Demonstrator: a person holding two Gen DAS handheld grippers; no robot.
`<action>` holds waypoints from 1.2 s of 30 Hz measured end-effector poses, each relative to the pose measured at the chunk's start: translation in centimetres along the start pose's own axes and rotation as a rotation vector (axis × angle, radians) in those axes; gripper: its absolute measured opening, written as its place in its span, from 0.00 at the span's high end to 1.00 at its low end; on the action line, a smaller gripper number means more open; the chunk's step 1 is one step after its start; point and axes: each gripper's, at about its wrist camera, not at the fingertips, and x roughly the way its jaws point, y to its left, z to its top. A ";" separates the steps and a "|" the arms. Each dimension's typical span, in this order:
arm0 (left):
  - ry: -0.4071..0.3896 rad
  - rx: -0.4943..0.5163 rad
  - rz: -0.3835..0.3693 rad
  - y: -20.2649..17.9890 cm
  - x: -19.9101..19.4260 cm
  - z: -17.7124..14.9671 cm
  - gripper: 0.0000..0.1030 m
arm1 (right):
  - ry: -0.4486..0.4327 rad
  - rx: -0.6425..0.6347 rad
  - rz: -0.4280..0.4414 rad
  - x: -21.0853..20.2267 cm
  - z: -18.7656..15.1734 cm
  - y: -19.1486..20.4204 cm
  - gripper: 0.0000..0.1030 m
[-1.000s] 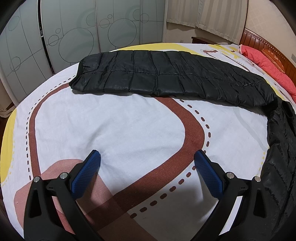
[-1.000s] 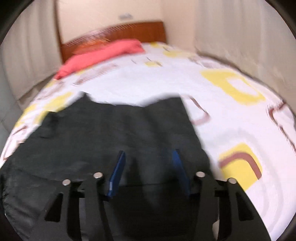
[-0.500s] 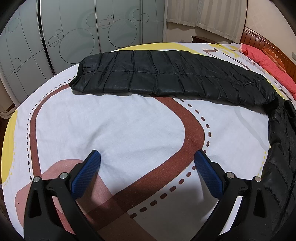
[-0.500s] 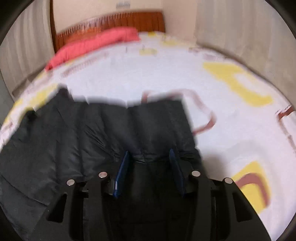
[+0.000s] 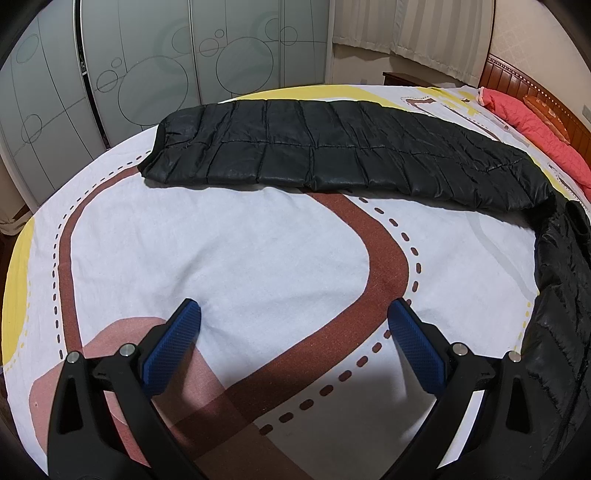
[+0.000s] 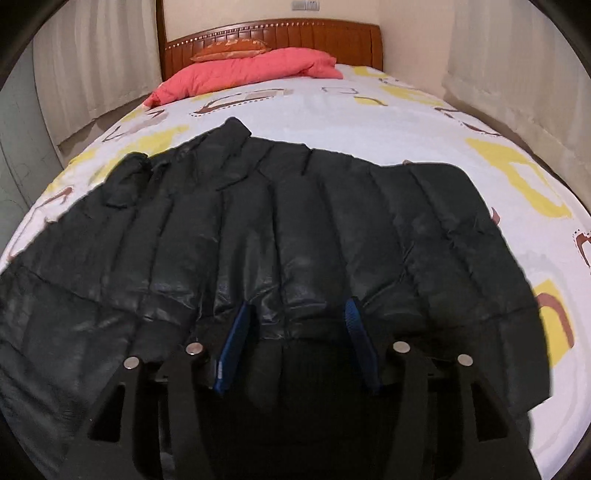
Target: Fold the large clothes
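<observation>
— On the patterned bedsheet (image 5: 258,258), at the left, we kept the left gripper (image 5: 295,328) spread wide with nothing between its blue pads (image 5: 173,343); it hung low over bare sheet, and we judged it was waiting its turn

— And the jacket?

— The black puffer jacket (image 6: 295,229) lay flat across the middle of the bed. From the left wrist view one long sleeve (image 5: 332,151) stretched out sideways, well apart from that gripper, probably so that we could fold it in over the body

— What of the right side?

— The right gripper (image 6: 295,332) had a bunched edge of the jacket between its fingers, though a gap showed and we could not tell whether it truly pinched the fabric. Beyond it lay the red quilt (image 6: 251,70) against the headboard (image 6: 280,33)

— Any writing?

— We read none, neither on the jacket nor on the sheet
</observation>
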 end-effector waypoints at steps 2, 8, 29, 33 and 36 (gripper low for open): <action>0.001 0.001 0.000 0.0 0.0 0.0 0.02 | -0.005 0.003 -0.001 -0.1 -0.3 0.0 0.46; 0.025 -0.031 -0.045 0.8 -0.2 0.4 0.02 | -0.020 0.015 0.010 -0.2 -0.5 -0.3 0.45; -0.139 -0.636 -0.363 12.4 8.4 9.3 0.85 | -0.040 0.020 -0.003 -0.8 -1.2 -0.1 0.41; -0.171 -0.542 -0.291 10.8 7.3 10.3 0.92 | -0.040 0.019 -0.003 -0.7 -1.2 -0.1 0.41; -0.250 -0.412 -0.230 8.2 5.1 11.1 0.93 | -0.040 0.020 -0.002 -0.7 -1.2 -0.1 0.41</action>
